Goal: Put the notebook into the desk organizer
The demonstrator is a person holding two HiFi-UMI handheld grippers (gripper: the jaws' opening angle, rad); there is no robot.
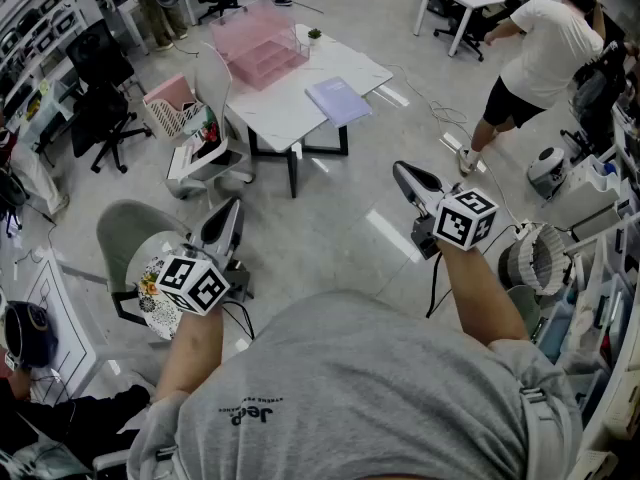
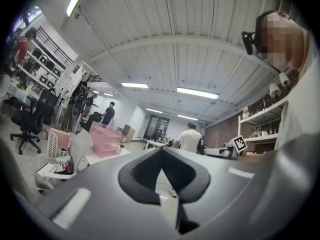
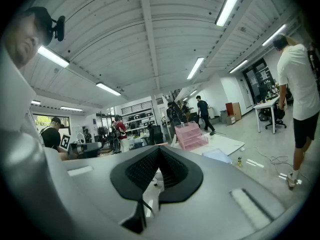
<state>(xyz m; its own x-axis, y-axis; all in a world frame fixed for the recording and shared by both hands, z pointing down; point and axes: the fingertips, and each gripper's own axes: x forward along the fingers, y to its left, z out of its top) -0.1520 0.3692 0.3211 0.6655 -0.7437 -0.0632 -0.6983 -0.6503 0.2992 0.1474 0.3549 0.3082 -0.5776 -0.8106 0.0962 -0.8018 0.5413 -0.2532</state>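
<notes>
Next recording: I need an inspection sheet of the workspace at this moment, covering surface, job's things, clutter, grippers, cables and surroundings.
Surface: white table ahead on the floor, apart from both grippers.
Job's things: lavender notebook lies flat near the table's right edge; pink desk organizer stands at the far end, apart from it.
Clutter: small green plant beside the organizer.
Grippers: left gripper and right gripper both shut and empty, held over the floor.
Cables: a cable trails over the floor right of the table.
Surroundings: white chair left of the table; person in a white shirt at far right.
</notes>
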